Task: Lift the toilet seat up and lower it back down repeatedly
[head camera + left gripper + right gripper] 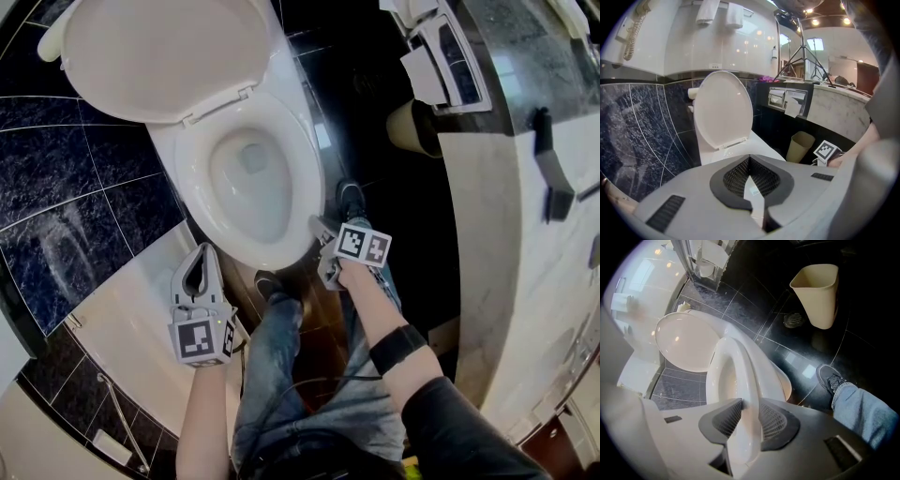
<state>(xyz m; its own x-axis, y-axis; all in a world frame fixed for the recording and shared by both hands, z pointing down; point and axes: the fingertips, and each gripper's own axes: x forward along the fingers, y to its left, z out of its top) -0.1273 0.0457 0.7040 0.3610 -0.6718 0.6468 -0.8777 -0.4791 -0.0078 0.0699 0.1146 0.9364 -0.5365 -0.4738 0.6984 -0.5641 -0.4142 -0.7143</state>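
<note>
Right claw (746, 416) clenched on the front rim of the toilet seat (740, 366), its ribbed pads pressing either face of the glossy white ring. The ring appears to lie down, or very nearly so, on the bowl (248, 178), while the lid (159, 56) stands raised behind it. Left claw (201, 251) hangs closed on nothing, near the front of the bowl and well clear of the work. The likeliest upset from here is a slip: the plastic is smooth and curved and the bite is shallow, so as the seat swings up about its hinge it could turn between the pads and drop back onto the porcelain with a crack. The hold also sits off to one side of the rim, which may load the hinge unevenly. A lift carried too far would probably knock the seat against the upright lid. With the other claw idle, nothing stands ready to catch a fall.
</note>
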